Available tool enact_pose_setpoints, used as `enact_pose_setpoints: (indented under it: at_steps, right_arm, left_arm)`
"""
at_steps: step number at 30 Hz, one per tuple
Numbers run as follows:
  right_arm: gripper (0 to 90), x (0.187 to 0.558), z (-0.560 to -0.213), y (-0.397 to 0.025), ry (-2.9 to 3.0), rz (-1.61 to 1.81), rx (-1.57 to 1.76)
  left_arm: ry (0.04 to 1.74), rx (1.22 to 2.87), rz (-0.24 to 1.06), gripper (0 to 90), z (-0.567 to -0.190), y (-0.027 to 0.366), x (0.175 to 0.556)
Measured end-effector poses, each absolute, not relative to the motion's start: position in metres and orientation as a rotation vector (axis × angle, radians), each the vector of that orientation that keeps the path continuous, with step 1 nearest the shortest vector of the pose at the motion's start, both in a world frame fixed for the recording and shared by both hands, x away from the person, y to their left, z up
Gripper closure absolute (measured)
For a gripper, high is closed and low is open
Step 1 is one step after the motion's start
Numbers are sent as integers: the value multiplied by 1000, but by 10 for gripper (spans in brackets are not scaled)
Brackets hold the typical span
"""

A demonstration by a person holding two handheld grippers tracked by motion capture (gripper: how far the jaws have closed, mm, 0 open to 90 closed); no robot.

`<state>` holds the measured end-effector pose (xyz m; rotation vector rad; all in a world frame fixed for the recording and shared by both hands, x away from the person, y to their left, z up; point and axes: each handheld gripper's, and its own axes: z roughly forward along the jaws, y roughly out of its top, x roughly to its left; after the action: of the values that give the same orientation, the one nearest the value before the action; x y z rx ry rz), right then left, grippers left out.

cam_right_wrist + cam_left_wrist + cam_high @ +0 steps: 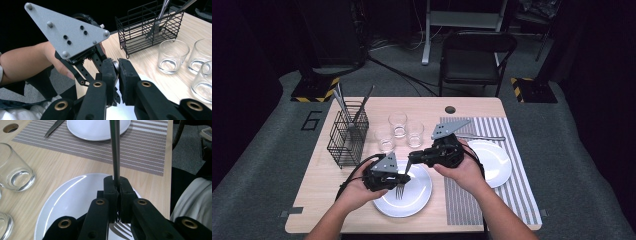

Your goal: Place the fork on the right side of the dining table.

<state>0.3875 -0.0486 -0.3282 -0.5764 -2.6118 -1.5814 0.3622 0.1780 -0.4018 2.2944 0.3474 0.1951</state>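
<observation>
The left gripper (399, 176) is pinching a fork (400, 190) by its handle, tines hanging down over the near white plate (419, 200). The right gripper (412, 159) is closing its jaws around the top end of that handle, though whether they are actually touching it is unclear. Three glasses (398, 123) are standing just behind the plate, beside a wire cutlery basket (347, 137); a second plate (498, 162) and a knife (479, 137) are lying on the striped placemat (507, 200).

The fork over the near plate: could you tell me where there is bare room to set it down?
Bare wood lies left of the near plate, in front of the wire caddy, and the placemat is free toward the front edge. It is crowded around the glasses.
</observation>
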Motion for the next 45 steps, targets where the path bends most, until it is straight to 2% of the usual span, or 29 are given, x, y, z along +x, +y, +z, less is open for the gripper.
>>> enact_pose_setpoints:
  at_steps: [9,20,45]
  right_arm:
    - [825,388,-328,-46,-2622,-1570,-562]
    - [870,386,-326,-48,-2637,-1556,-569]
    - [875,382,-329,-63,-2630,-1549,-650]
  left_arm:
    - [336,2302,188,869,-402,177,362]
    - [340,2282,205,855,-401,183,364]
    - [370,2255,226,813,-397,188,370]
